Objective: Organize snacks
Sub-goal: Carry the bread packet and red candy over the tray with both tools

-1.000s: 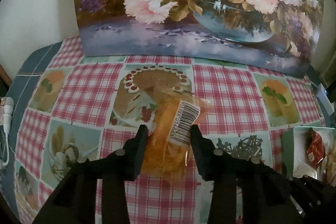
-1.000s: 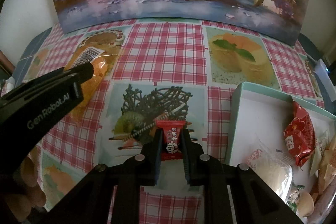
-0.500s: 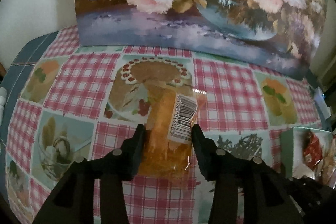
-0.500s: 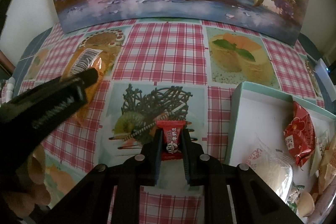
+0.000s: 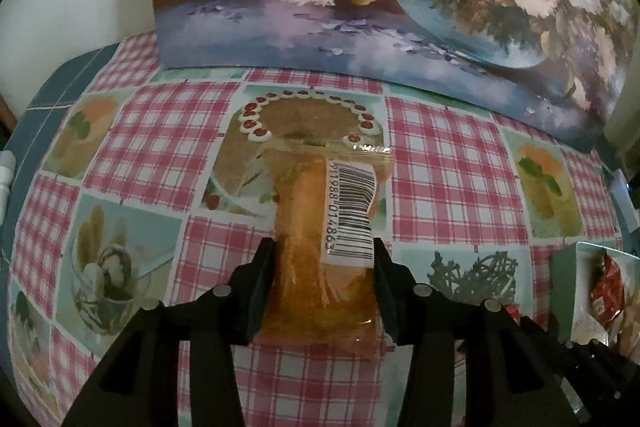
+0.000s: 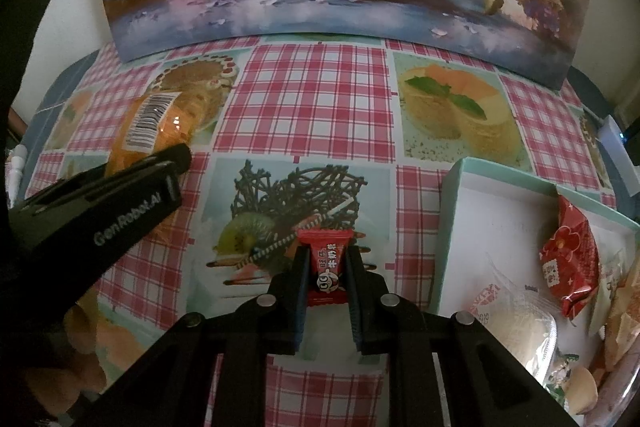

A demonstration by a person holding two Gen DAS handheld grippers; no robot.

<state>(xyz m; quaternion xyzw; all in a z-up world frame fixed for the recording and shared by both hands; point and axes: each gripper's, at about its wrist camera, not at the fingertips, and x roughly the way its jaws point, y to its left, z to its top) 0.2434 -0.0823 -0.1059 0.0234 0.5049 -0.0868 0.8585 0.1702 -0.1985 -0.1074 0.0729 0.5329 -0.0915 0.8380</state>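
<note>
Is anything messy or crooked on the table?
Nothing is spilled or broken. The barcode sticker on the orange snack bag is wrinkled and sits a bit crooked. That bag lies on the tablecloth between the left gripper jaws, outside the box. The right gripper pinches a small red candy.

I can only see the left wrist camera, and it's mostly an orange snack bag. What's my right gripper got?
Observer: The right gripper is shut on a little red candy.
Child: Where's the box from there?
Observer: The box sits on the table to the candy's right, apart from it.
Child: What's in it besides the red packet?
Observer: A clear-wrapped bun lies nearer the camera than the red packet.
</note>
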